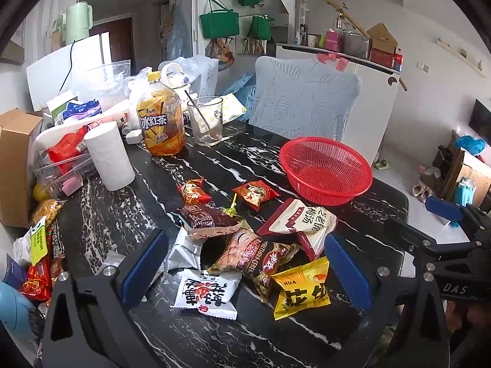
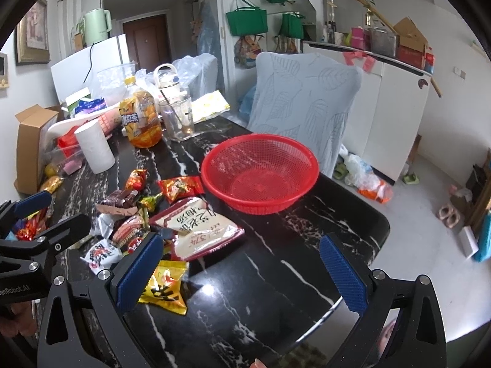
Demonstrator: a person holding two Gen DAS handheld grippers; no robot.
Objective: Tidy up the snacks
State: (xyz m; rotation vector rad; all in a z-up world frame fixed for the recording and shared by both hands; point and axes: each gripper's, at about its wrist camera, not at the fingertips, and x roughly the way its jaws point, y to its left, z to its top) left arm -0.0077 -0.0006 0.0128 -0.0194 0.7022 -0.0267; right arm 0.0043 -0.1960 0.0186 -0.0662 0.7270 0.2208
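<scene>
Snack packets (image 1: 245, 254) near red basket (image 1: 326, 171)

Bright, even daylight; soft glare on the glossy table (image 2: 276, 276); strong fisheye bending and black corners; far room slightly soft.

A glossy black marble-patterned table with white veining (image 2: 276, 263) carries the items. A round red plastic mesh basket (image 1: 326, 171) sits near the far right edge. A loose heap of foil snack packets (image 1: 245, 245) lies centre. An upright white paper roll (image 1: 109, 156), a clear glass with spoon (image 1: 205, 121) and an amber iced-tea bottle (image 1: 160, 116) stand at the far left.
</scene>
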